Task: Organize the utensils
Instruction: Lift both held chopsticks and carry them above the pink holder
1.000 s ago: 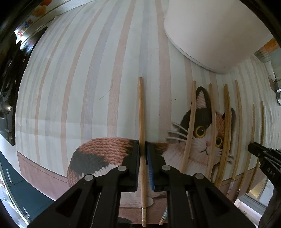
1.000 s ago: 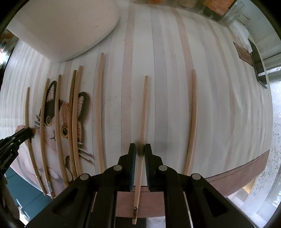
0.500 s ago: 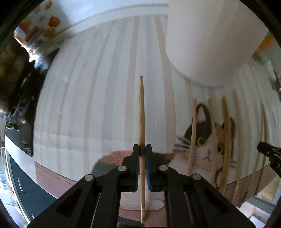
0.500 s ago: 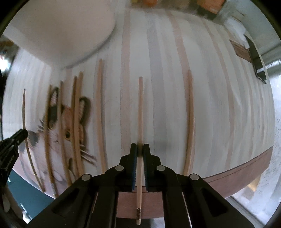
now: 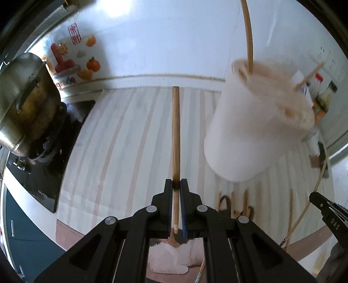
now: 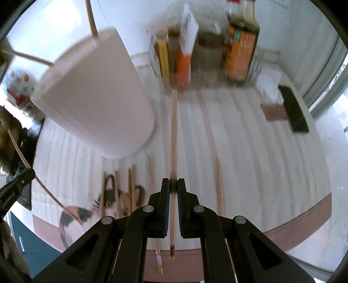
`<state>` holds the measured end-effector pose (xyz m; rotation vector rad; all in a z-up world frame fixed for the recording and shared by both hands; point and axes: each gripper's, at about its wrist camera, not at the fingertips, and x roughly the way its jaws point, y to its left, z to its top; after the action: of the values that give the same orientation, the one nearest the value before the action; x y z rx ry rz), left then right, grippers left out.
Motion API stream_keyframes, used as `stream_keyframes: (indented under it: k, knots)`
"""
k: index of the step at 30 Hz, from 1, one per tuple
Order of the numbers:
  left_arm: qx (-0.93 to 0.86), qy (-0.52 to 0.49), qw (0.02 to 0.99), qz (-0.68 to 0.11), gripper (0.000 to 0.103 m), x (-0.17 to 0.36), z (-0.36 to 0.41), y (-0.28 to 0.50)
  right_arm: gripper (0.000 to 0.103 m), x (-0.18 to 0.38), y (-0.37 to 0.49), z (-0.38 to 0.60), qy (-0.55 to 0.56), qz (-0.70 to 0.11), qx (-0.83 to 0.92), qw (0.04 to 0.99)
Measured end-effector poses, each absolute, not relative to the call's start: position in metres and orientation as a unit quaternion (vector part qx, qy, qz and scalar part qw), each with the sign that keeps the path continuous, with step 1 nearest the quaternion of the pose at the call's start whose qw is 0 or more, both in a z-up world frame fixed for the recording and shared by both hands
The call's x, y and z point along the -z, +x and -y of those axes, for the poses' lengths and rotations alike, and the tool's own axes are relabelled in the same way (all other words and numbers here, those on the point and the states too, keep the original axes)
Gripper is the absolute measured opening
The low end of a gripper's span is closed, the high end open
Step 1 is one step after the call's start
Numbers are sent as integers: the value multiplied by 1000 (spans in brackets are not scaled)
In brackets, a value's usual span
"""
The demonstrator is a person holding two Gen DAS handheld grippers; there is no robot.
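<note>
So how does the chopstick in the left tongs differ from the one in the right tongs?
The left chopstick looks darker, honey-brown, and round; the right chopstick looks paler and flatter, with a dark band at its rear end. Both are wooden, clamped in shut tongs and pointing forward.

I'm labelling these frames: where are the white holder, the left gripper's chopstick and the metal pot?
white holder (image 5: 250,139), left wrist view, side wall.
left gripper's chopstick (image 5: 175,130), left wrist view, mid-shaft.
metal pot (image 5: 19,104), left wrist view, side.

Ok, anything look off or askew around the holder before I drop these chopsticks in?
Nothing is spilled or damaged. The white holder only looks tilted from the fisheye; chopsticks already lean out of it. The left gripper and right gripper each clamp one chopstick, straight.
</note>
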<state>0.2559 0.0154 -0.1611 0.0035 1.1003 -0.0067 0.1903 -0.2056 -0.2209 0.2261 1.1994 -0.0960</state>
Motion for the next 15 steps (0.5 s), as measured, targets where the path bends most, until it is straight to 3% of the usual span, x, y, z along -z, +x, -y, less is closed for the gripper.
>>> stream_keyframes:
  k: [15]
  knots:
    - [44,-104,891,-440,4,40,-46,235,7,127,214,187,142,-490,-23,860]
